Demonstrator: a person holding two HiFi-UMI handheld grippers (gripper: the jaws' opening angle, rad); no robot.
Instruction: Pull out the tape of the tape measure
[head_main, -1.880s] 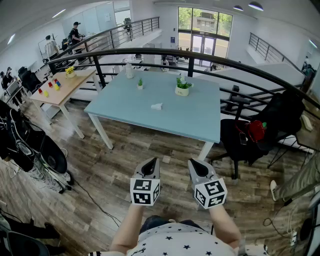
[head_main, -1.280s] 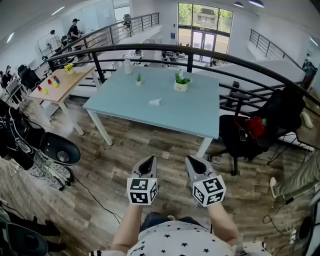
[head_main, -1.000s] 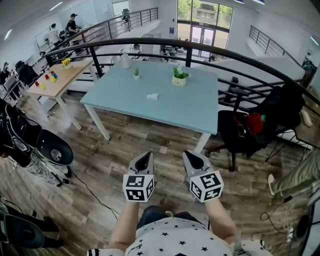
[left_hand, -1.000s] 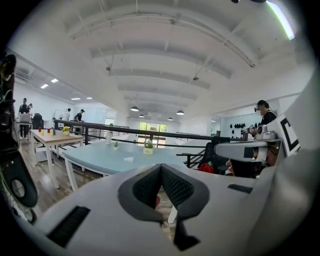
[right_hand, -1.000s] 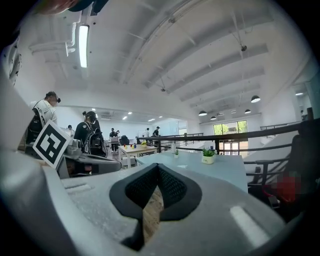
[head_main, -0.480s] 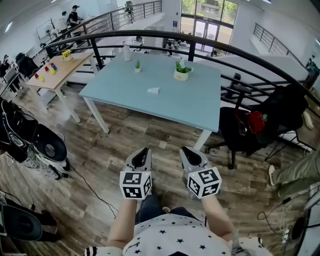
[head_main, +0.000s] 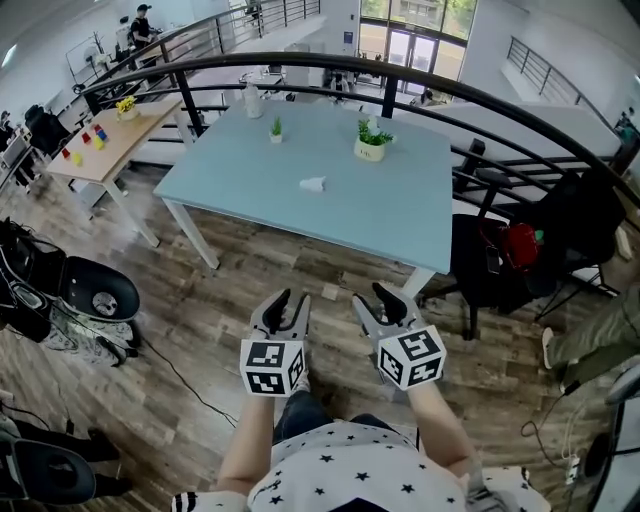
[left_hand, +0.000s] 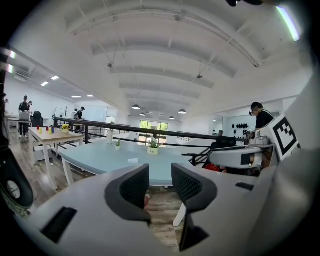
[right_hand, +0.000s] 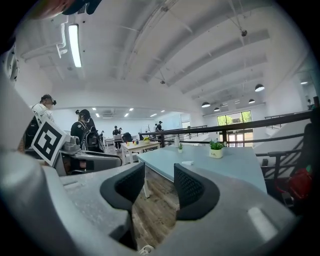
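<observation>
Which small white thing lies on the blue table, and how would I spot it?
Start at the big light-blue table before the curved black railing. Near its middle, alone, lies the small white object. Unlike the white bottle, the small plant and the bigger potted plant along the far edge, it lies low with no greenery.

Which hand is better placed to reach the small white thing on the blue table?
Probably left: the small white object lies nearer the left hand-held gripper than the right hand-held gripper; both distant, just opened, empty.
</observation>
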